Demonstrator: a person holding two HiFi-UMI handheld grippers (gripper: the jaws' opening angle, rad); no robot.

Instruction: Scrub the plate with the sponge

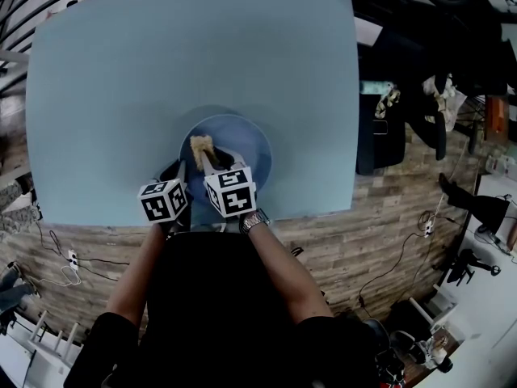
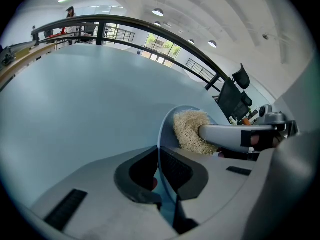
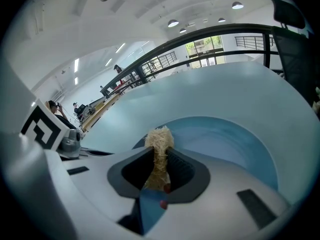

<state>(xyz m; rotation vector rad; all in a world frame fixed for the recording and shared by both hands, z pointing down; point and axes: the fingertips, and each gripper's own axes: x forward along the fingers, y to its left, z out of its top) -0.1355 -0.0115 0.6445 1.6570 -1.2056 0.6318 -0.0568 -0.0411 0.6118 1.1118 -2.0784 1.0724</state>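
With left gripper (image 2: 160,166) clamps the plate (image 3: 235,139) by its rim; with right gripper (image 3: 159,165) pinches sponge (image 3: 159,136) just ahead. Likely risks levering plate loose by pressing hard.

sponge (image 1: 200,151) on left of plate (image 1: 246,145), plate on table (image 1: 161,71) near front edge

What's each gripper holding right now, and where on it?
Left gripper clamps the plate by its near rim; right gripper pinches the sponge by its lower end, tip protruding.
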